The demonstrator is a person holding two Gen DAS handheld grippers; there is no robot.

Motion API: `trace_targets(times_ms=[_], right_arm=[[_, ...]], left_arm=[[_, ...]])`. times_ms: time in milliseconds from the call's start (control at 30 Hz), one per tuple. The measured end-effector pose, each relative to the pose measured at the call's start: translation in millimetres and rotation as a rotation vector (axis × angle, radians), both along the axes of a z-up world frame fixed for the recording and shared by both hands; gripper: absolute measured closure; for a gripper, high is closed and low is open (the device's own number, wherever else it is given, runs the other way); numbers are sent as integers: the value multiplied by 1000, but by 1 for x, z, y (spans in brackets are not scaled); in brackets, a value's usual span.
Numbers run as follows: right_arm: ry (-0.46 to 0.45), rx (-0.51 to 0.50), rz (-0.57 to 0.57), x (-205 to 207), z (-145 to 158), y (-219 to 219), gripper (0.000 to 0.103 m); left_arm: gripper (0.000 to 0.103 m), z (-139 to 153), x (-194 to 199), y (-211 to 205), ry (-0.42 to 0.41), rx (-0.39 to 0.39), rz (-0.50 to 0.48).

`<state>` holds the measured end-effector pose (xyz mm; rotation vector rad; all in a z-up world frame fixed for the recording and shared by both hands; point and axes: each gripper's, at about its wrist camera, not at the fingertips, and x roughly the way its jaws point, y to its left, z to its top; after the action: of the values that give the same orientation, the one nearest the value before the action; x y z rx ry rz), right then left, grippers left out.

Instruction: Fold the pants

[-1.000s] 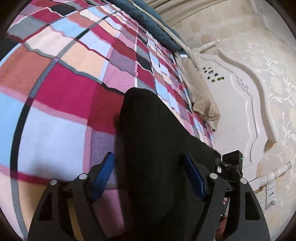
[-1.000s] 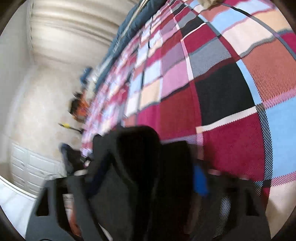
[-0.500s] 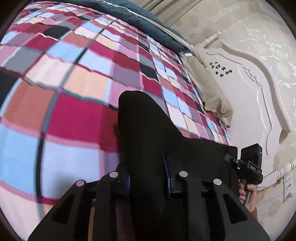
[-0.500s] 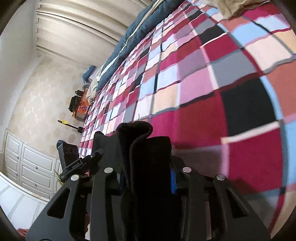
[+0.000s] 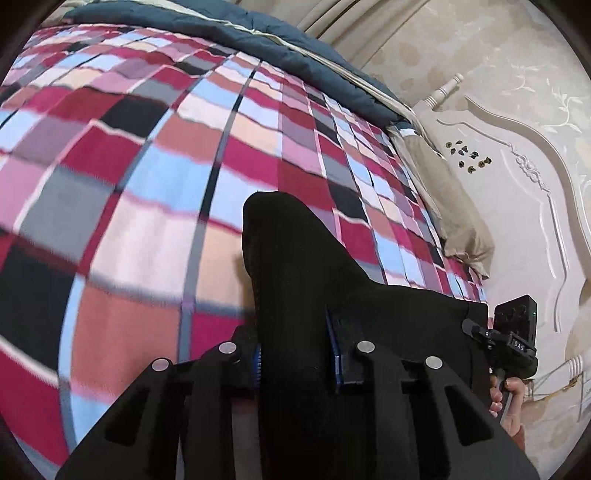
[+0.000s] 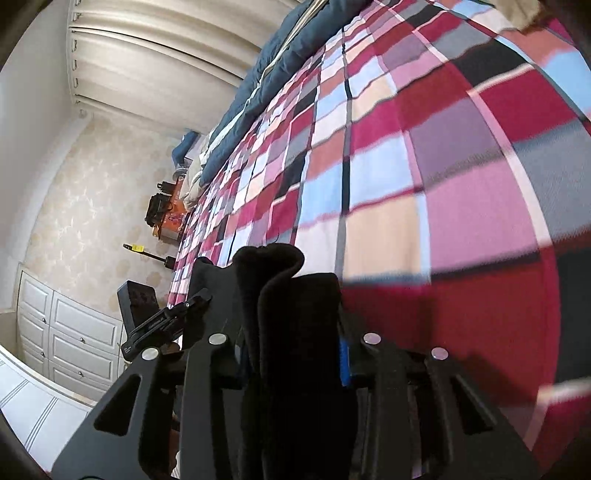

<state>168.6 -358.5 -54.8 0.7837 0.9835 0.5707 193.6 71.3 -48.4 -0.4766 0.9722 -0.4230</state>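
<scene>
Left gripper point(image 5: 295, 363): matte black frame, silver round screws, blue-lined fingers point(image 5: 334, 354); right gripper point(image 6: 291, 360) matches, blue pad at 3 o'clock.

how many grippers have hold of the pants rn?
2. The left gripper is shut on the black pants over the plaid bedspread; the right gripper clamps another bunch of them. Nothing else seems to grip them.

Pants point(image 5: 295, 266) on bedspread point(image 5: 147, 184), quilt point(image 5: 258, 33) behind, pillow point(image 5: 443, 206) right
</scene>
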Motion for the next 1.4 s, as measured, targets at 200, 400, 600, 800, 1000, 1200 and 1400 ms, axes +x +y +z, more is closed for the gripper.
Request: trace_targets(times_ms=[200,400,600,800,1000,1200,1400], right_arm=[[9,10,-28,35,-5,1,71],[44,39,-47,57,-20,-5,71],[64,94,-52,62,-36,-11,71],[70,106,-53,63,-40,-12,71],[70,113,-57,61,-41,-12,70],[67,123,-61,61,-41,-11,70],[74,170,-67,58,-43,-14,63]], left_arm=[[76,-3,37,3,0,19,13],[76,-10,61,1,5,36,9],[74,-17,65,5,2,2,4],[72,-19,65,7,0,-10,-3],[70,-20,65,8,3,-16,-2],[69,-20,65,7,3,-14,-2],[53,-22,63,11,8,-63,-15]])
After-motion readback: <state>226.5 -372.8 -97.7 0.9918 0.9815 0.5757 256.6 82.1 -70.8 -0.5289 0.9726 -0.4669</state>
